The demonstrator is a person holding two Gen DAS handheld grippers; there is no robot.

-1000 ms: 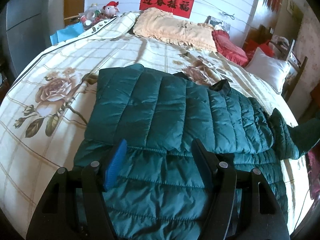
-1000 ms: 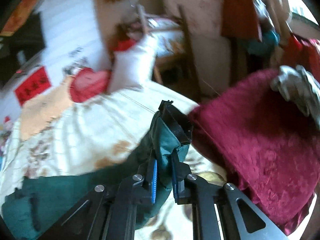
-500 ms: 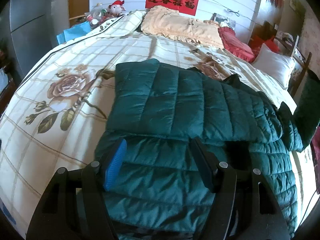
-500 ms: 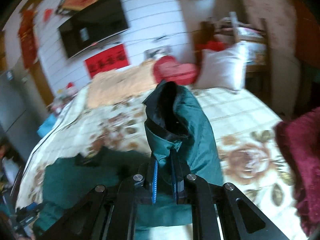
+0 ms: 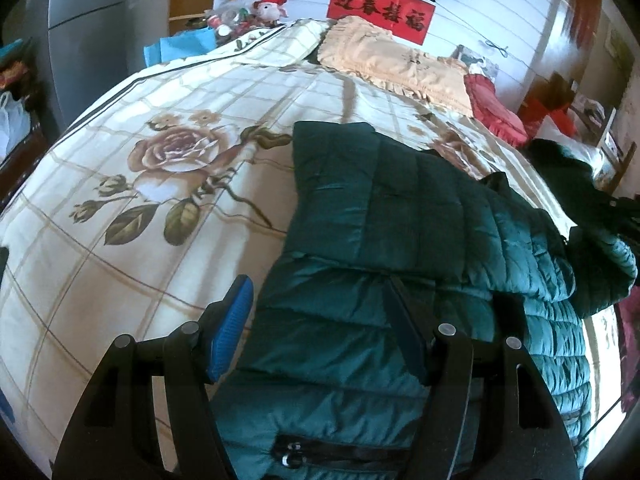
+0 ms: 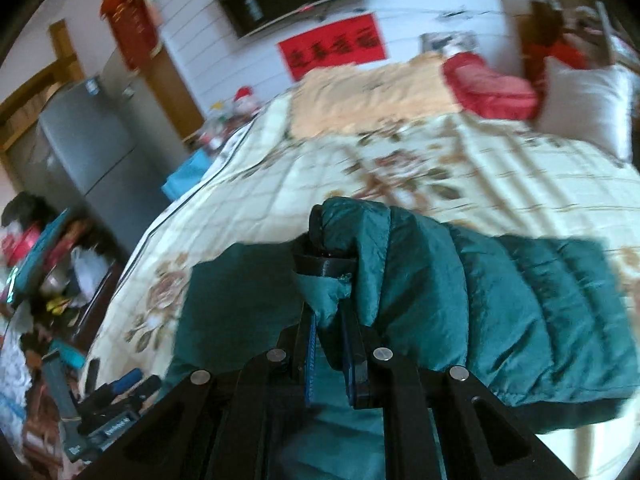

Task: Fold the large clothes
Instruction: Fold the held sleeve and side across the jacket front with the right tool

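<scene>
A dark green quilted puffer jacket [image 5: 400, 240] lies on a floral bedspread [image 5: 160, 184], with one sleeve folded flat across its body. My left gripper [image 5: 320, 320] is open and empty, hovering just above the jacket's lower part near its hem. My right gripper [image 6: 330, 356] is shut on the cuff of the jacket's other sleeve [image 6: 460, 300] and holds it lifted over the jacket body. The raised sleeve also shows at the right edge of the left wrist view [image 5: 592, 240].
An orange pillow [image 5: 396, 64], a red cushion [image 5: 496, 108] and a white pillow [image 6: 584, 108] lie at the head of the bed. A grey fridge [image 6: 92, 160] and a cluttered shelf [image 6: 36, 272] stand left of the bed. The left gripper shows low in the right wrist view [image 6: 116, 400].
My right gripper has swung the held sleeve from the bed's right side up and over toward the jacket body. My left gripper has shifted left along the jacket's lower edge and stayed open.
</scene>
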